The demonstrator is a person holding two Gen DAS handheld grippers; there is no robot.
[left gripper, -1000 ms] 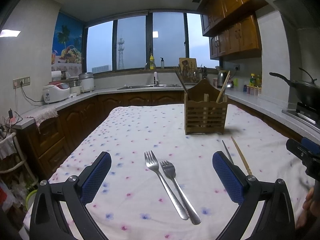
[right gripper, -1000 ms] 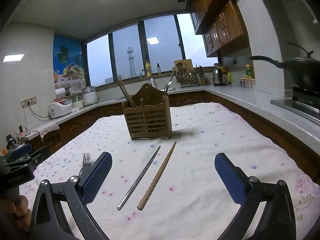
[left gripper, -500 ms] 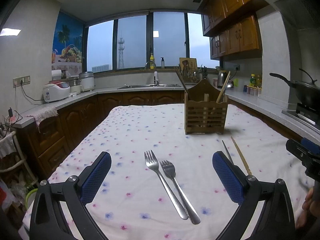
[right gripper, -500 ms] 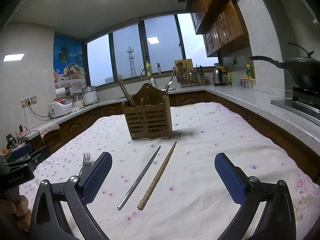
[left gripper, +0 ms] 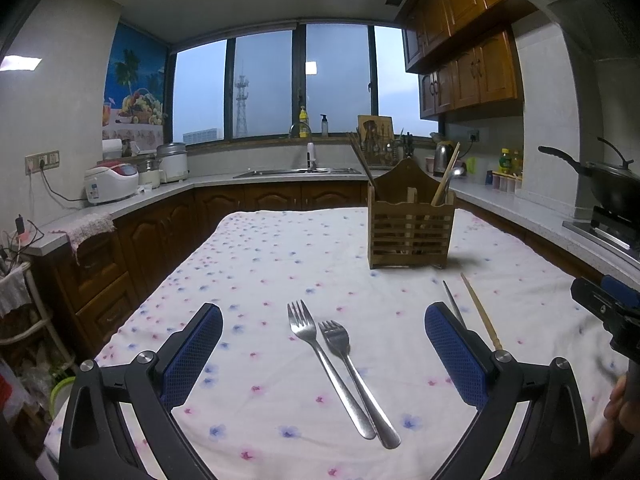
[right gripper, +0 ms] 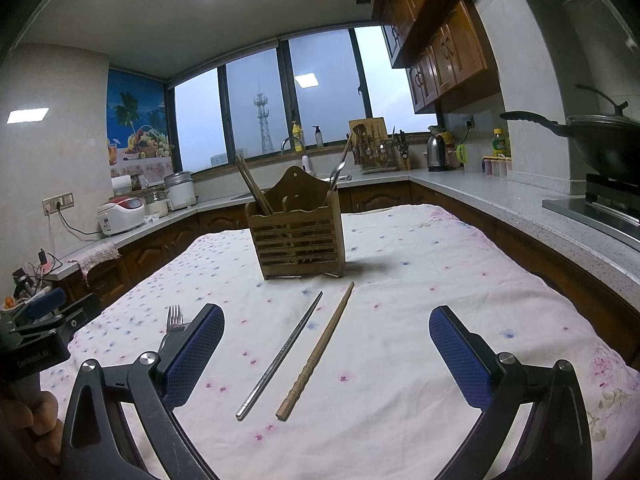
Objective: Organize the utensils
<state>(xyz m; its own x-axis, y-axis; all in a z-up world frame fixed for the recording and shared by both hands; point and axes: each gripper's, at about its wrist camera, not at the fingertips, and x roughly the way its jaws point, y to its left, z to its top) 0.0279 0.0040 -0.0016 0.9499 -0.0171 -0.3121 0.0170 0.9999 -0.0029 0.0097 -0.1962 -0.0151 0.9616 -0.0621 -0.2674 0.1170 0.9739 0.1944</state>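
Observation:
Two steel forks (left gripper: 340, 364) lie side by side on the flowered tablecloth (left gripper: 260, 264), between the open jaws of my left gripper (left gripper: 324, 344), which is empty above them. A steel chopstick (right gripper: 280, 356) and a wooden chopstick (right gripper: 318, 350) lie between the open jaws of my right gripper (right gripper: 326, 346), also empty. The wooden utensil holder (left gripper: 410, 224) stands upright beyond them, also in the right wrist view (right gripper: 296, 232), with chopsticks and a spoon in it. The fork tines (right gripper: 175, 316) show at the right view's left.
Counters surround the table: rice cookers (left gripper: 112, 184) on the left, a sink (left gripper: 296, 172) at the back, a wok (left gripper: 608, 184) on the stove at the right. My right gripper's body (left gripper: 612, 312) shows at the left view's right edge.

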